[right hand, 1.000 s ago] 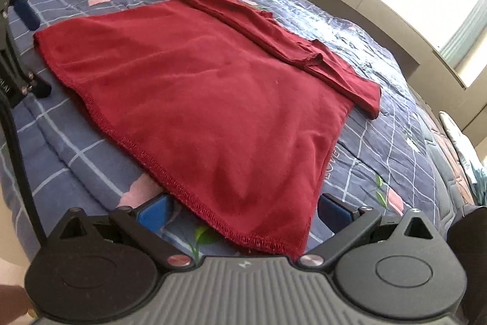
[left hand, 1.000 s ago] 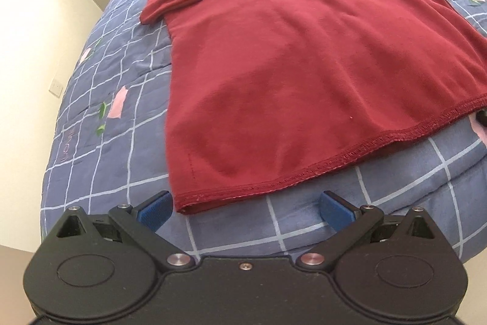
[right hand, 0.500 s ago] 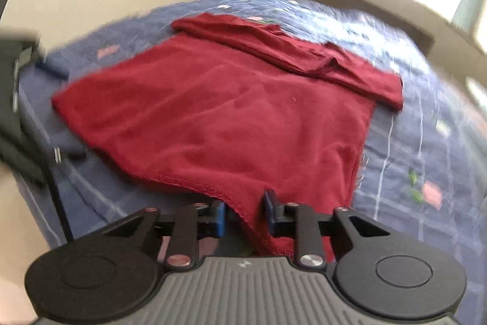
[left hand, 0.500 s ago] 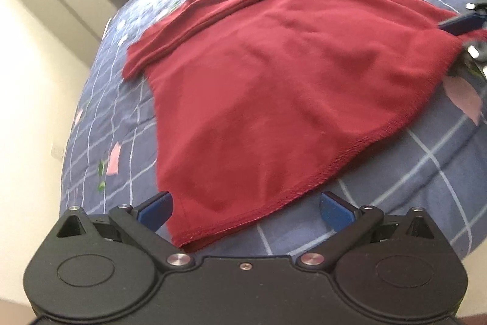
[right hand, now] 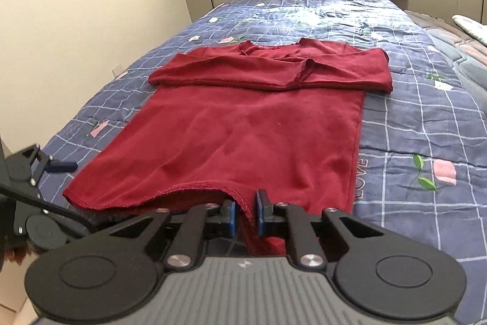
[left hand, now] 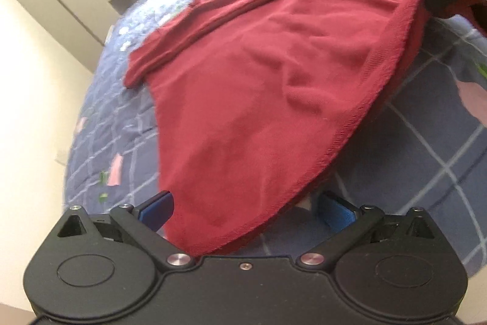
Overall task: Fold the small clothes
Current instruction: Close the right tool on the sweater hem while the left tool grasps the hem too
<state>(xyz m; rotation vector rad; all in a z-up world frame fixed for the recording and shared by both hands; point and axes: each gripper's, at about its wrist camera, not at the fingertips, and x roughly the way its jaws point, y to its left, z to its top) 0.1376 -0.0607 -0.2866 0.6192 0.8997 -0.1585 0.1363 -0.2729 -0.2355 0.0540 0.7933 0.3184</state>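
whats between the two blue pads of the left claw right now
In the left wrist view, the near hem corner of the red shirt lies in the wide gap of the left claw, with blue checked bedspread showing beside it. The pads stand apart, not pinching it.

Both grippers, left gripper (left hand: 245, 207) & right gripper (right hand: 245, 213), are matte black plastic w/ two round discs behind the claw, silver pivot screws on angled link arms, blue pads (left hand: 156, 207) on the fingers; right body has grey ribbed cover.
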